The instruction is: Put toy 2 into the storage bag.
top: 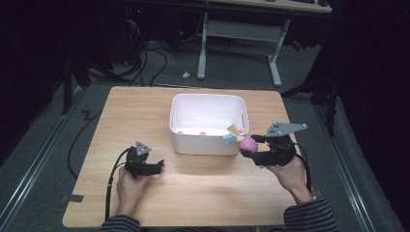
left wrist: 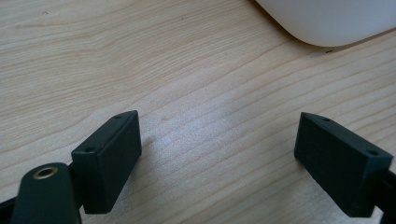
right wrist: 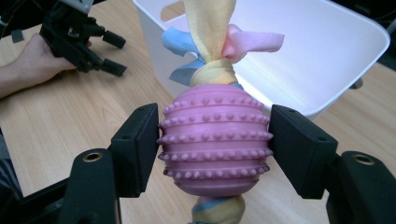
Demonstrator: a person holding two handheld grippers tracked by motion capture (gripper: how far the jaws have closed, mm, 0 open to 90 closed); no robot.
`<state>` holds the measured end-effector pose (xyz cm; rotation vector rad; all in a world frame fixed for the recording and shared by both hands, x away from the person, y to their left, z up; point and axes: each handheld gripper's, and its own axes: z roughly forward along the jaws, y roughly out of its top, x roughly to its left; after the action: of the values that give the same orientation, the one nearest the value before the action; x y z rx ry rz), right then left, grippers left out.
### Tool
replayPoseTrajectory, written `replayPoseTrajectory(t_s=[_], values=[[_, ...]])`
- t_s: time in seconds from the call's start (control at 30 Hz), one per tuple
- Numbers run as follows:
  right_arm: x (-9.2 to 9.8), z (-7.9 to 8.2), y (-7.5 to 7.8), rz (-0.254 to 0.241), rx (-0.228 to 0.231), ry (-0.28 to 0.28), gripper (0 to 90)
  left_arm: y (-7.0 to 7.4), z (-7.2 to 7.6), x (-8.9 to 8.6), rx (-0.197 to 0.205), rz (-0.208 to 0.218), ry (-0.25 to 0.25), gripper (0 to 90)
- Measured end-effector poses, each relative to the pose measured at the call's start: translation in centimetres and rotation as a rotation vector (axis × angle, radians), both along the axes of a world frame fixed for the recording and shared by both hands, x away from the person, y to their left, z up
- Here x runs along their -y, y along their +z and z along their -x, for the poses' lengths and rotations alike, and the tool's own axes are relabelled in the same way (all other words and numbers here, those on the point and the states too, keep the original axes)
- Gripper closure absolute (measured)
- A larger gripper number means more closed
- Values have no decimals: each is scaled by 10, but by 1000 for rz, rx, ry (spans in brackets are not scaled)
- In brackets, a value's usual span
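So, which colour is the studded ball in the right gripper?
Pink ball, with yellow, blue and pink cloth knotted through it; the right gripper view shows it best.

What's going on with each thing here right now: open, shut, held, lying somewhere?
Right gripper: shut on the pink ball toy.
Pink ball toy: held in the air beside the bin, knotted cloth strips sticking out.
Left gripper: open, nothing between its jaws, low over the table.
White bin: upright, open-topped, small pink bits inside.
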<state>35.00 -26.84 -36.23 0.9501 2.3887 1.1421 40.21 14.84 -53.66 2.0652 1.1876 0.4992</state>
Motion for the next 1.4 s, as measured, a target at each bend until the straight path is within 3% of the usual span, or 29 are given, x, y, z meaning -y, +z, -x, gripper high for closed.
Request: replayPoseTrajectory(t_s=[0.27,0.53,0.87,1.03,1.4], values=[[-7,-23,17,-5,1,15,354,0,0,0,0,0,0,148],[-25,-49,27,30,-5,34,353,0,0,0,0,0,0,148],[-43,-74,28,59,-16,50,352,0,0,0,-1,0,0,148],[-52,-82,28,111,7,48,351,0,0,0,-1,1,0,148],[-65,-100,17,115,-27,51,347,0,0,0,0,1,1,149]])
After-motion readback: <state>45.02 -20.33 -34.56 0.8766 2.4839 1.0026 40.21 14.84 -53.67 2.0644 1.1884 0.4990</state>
